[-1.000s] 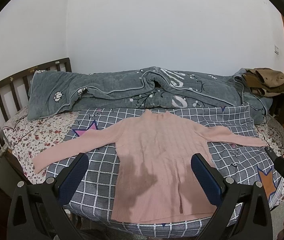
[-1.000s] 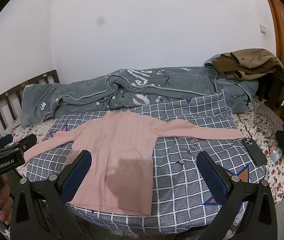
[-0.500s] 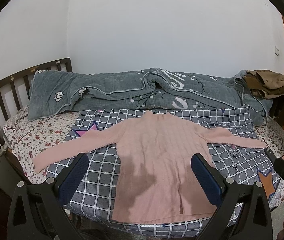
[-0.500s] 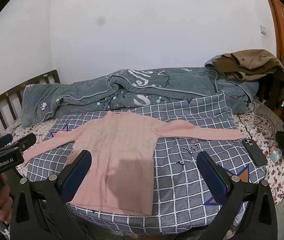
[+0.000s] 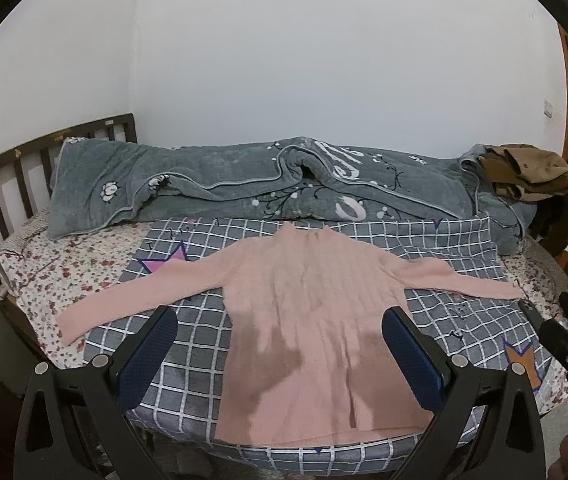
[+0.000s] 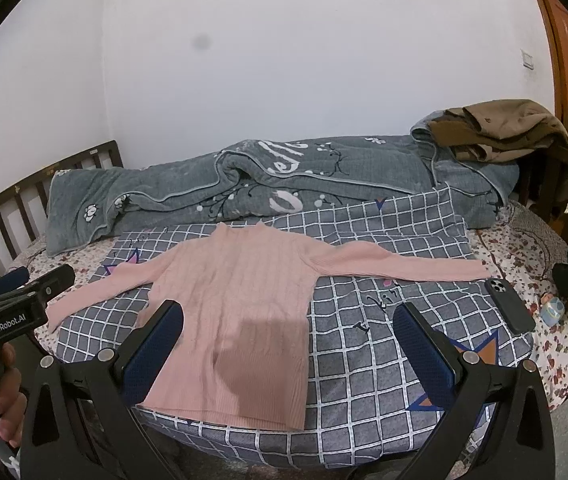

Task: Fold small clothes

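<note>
A pink knit sweater (image 5: 315,304) lies flat on the grey checked sheet (image 5: 188,344), collar toward the wall, both sleeves spread out sideways. In the right wrist view the same sweater (image 6: 236,304) fills the left half of the sheet. My left gripper (image 5: 280,344) hovers open above the sweater's lower body, nothing between its blue pads. My right gripper (image 6: 289,340) is also open, over the sweater's right hem and the bare sheet (image 6: 371,352). The left tool with a hand on it shows at the left edge of the right wrist view.
A grey quilt (image 5: 244,188) is bunched along the wall. Brown clothes (image 6: 499,128) lie piled at the back right. A dark phone (image 6: 509,306) and a small blue object (image 6: 552,309) rest near the right sleeve end. A wooden headboard (image 5: 8,184) stands at the left.
Both views have shifted only slightly; the sweater lies as it did and both grippers stay open.
</note>
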Tool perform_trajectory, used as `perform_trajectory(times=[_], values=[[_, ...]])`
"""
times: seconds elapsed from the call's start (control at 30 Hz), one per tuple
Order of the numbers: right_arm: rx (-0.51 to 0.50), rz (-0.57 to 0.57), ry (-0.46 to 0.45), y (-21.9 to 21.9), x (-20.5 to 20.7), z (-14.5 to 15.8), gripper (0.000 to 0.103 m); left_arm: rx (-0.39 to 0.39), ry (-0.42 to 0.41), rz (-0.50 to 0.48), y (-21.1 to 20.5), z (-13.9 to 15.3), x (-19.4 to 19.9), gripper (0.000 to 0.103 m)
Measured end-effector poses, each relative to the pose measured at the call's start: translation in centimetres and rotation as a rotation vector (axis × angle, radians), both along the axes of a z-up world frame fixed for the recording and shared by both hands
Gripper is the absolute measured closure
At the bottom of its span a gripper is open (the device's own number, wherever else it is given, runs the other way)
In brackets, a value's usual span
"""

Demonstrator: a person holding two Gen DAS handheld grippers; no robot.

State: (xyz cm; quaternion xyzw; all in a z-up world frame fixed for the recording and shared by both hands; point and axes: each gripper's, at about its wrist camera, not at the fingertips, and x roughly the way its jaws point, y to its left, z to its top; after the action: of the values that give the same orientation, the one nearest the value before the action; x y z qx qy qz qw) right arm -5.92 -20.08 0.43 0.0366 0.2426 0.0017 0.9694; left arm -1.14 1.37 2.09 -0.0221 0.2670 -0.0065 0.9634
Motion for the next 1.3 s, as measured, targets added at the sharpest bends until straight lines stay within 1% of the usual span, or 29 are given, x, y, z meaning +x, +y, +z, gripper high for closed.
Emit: perform_trajectory(times=[0.13,0.27,0.37,0.43,0.57,0.63,0.67,0.77,0.83,0.93,1.0,1.03,1.07,1.13,1.2,1.23,1.3], values=[[0.002,0.019,0.000,0.1,0.4,-0.3,0.000,-0.036,0.016,0.003,1.4,-1.3,1.0,0.000],[-0.020,0.036,-0.002,0.5,1.7,-1.1,0.000,-0.105,0.051,0.053,4.7,-4.2,2.8,0.000],[-0.034,0.054,-0.010,0.9,3.3,-2.2,0.000,-0.173,0.068,0.116,8.2,-7.1,4.4,0.000],[-0.044,0.082,-0.014,1.3,4.7,-3.3,0.000,-0.201,0.082,0.147,10.3,-9.0,5.3,0.000],[-0.067,0.136,-0.004,2.6,8.2,-5.9,0.001,-0.267,0.150,0.228,15.3,-13.8,7.8,0.002],[-0.074,0.156,-0.005,3.2,9.8,-7.0,0.001,-0.315,0.177,0.268,17.7,-15.6,8.6,0.005],[-0.076,0.168,-0.005,3.4,10.5,-7.5,0.001,-0.356,0.192,0.297,19.4,-16.8,9.1,0.006],[-0.065,0.241,0.034,4.5,13.2,-8.8,0.005,-0.435,0.213,0.385,23.1,-19.1,10.3,0.010],[-0.045,0.287,0.046,5.1,14.9,-9.6,0.005,-0.461,0.217,0.430,25.2,-20.4,11.1,0.014],[-0.032,0.318,0.039,5.9,17.1,-10.8,0.006,-0.520,0.212,0.481,28.0,-21.8,12.2,0.019],[-0.034,0.323,0.029,6.1,18.2,-11.6,0.006,-0.592,0.203,0.501,30.1,-22.9,12.9,0.020],[-0.036,0.321,0.022,6.1,18.6,-12.1,0.006,-0.615,0.200,0.506,30.8,-23.2,13.2,0.022],[-0.035,0.320,0.016,6.0,18.9,-12.5,0.006,-0.623,0.198,0.520,31.7,-23.5,13.6,0.022],[-0.028,0.317,0.023,5.6,19.6,-13.8,0.006,-0.605,0.166,0.536,32.6,-23.5,13.7,0.022],[-0.019,0.338,0.075,5.1,20.3,-15.1,0.006,-0.587,0.142,0.546,33.4,-23.3,14.2,0.025],[-0.012,0.343,0.099,4.8,20.6,-15.7,0.006,-0.589,0.141,0.556,33.9,-23.3,14.3,0.029],[0.004,0.321,0.115,3.8,21.0,-16.4,0.006,-0.601,0.132,0.596,35.0,-23.3,14.6,0.037]])
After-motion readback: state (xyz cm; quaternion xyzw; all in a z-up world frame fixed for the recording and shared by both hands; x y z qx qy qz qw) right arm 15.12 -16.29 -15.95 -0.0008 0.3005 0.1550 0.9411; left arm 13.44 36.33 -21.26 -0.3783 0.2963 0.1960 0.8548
